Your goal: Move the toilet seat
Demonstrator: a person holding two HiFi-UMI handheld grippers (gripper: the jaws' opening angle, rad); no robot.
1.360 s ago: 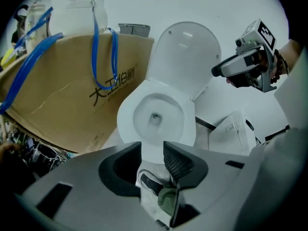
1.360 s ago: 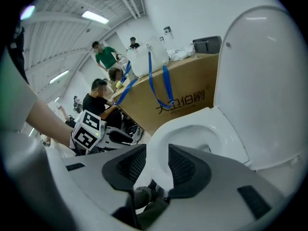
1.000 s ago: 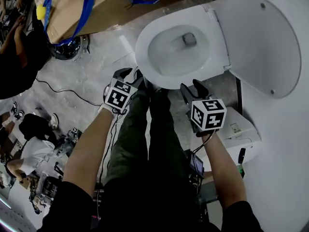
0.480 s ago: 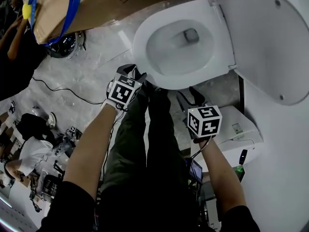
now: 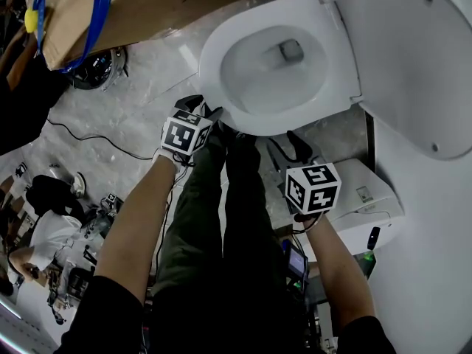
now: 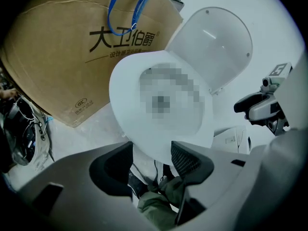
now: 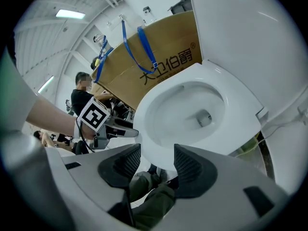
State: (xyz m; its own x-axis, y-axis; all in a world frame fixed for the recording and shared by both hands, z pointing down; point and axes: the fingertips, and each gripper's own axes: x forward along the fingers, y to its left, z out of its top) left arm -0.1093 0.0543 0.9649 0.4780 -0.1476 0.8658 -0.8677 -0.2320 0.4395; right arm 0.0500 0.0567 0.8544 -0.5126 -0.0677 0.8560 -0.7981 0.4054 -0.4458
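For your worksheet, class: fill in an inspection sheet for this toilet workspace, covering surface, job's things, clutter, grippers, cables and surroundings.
Surface: grey marbled floor.
Job's things: toilet seat lies down on the bowl; lid stands raised.
Clutter: cardboard box with blue straps beside the toilet; white unit at the right.
Grippers: left gripper open, jaws have just been opening, nothing gripped; right gripper open, empty; both close to the seat's front edge.
Cables: black cable trails across the floor.
Surroundings: people at the left edge.
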